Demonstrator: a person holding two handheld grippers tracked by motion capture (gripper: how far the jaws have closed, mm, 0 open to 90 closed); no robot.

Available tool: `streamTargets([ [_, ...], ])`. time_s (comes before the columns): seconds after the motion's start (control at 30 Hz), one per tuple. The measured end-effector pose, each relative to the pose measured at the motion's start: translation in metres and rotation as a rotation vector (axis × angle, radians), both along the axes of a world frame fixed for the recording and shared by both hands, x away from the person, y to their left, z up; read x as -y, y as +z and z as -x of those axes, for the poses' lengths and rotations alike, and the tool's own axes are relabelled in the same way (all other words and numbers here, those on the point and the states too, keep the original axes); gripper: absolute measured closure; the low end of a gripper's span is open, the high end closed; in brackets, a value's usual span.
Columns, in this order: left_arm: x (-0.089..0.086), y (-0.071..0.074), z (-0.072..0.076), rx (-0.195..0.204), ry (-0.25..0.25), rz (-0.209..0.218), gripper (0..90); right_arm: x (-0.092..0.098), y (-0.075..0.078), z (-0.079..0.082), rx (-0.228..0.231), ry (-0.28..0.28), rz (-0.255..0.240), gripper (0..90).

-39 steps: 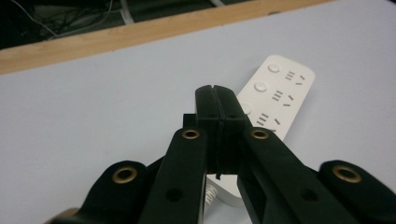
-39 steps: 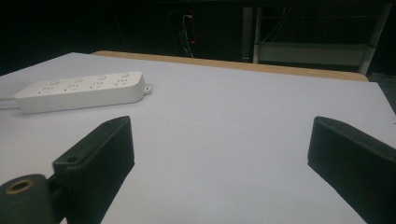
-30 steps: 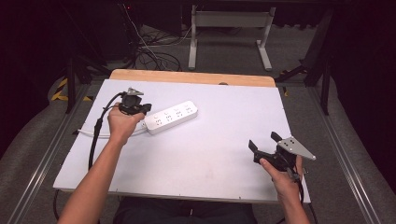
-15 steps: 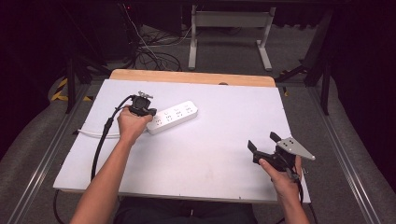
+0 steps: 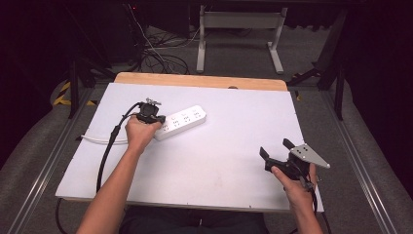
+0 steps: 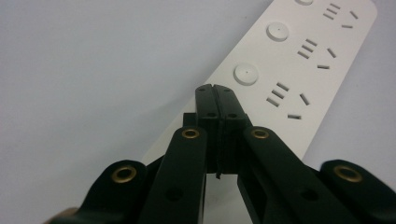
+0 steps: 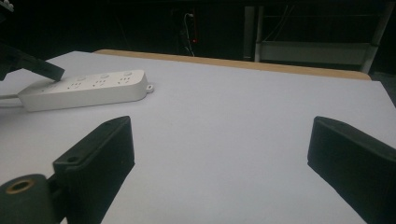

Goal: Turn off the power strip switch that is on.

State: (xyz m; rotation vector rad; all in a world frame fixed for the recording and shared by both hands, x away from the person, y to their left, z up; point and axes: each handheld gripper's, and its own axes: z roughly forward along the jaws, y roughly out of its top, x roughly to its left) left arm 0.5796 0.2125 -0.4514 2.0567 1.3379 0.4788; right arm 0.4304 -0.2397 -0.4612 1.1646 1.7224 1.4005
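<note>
Two black jaws of the left gripper are pressed together with nothing between them, their tips over the near end of the white power strip, just short of the first round button; whether they touch it I cannot tell. Its white cord runs off toward the left edge of the table. Well apart, near the front right corner, the right gripper is held with its jaws spread wide and nothing in the gap.

Around both lies a white table top, bare between the strip and the right gripper and across the whole right half. A wooden strip shows along the far edge. Metal rails flank the table on grey floor. Beyond the far edge the room is dark, with tangled cables and a pale metal stand on the floor.
</note>
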Motion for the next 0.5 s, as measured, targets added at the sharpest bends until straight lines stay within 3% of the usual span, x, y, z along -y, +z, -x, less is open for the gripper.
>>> streamTargets([
  [0.07,0.0009,-0.0002,0.0017,0.018,0.008,-0.056,90.0,0.0002,0.0005,0.0003,0.003,-0.002,-0.003,7.6],
  [0.17,-0.0022,-0.0008,0.0025,0.014,0.014,-0.035,90.0,0.0000,0.0006,0.0007,0.003,-0.003,-0.003,7.6],
  [0.2,-0.0041,-0.0018,0.0026,0.003,0.010,0.001,90.0,-0.0002,0.0005,0.0005,0.002,-0.002,0.001,7.6],
  [0.23,-0.0053,-0.0018,0.0027,0.002,0.001,0.004,90.0,-0.0002,0.0005,0.0005,0.002,-0.002,0.001,7.6],
  [0.43,-0.0016,-0.0027,0.0041,0.027,-0.001,-0.033,90.0,-0.0017,0.0012,0.0009,0.005,0.001,0.002,7.6],
  [0.5,-0.0014,-0.0031,0.0042,0.025,0.009,-0.021,90.0,-0.0020,0.0007,0.0007,0.004,0.002,0.005,7.6],
])
